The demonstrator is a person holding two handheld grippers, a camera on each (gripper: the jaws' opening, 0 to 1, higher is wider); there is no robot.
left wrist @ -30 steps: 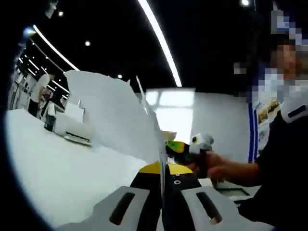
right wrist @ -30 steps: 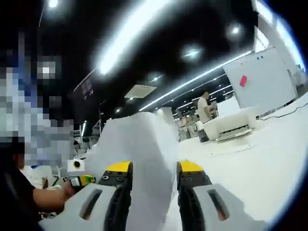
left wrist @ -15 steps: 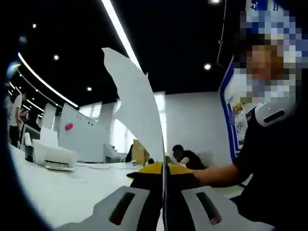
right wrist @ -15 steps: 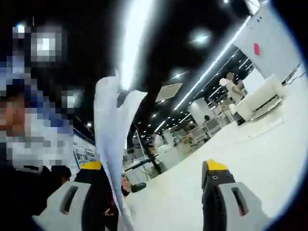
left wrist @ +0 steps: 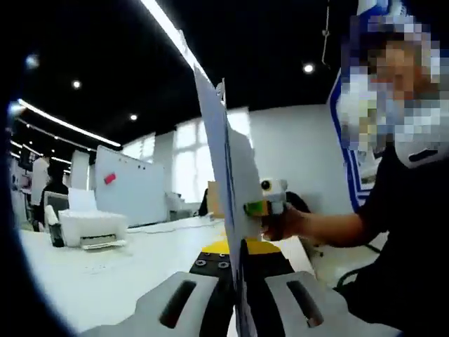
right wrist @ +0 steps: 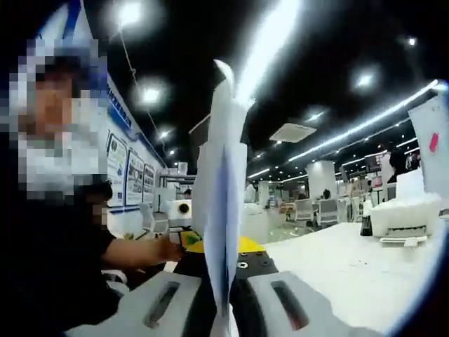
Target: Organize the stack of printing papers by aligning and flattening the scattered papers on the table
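Left gripper (left wrist: 238,256), grey body with black jaws and yellow tips: jaws pressed together on the lower edge of the upright stack of white printing papers (left wrist: 226,182), seen edge-on. Right gripper (right wrist: 226,263), same build: jaws likewise clamped on the paper stack. Person's hand (left wrist: 286,223) on a bare forearm in a dark sleeve: wrapped around the far gripper's handle, seen in the left gripper view.

Left claw (left wrist: 237,263) grey with black slots, yellow-tipped black jaws, dark sleeve (left wrist: 396,203)
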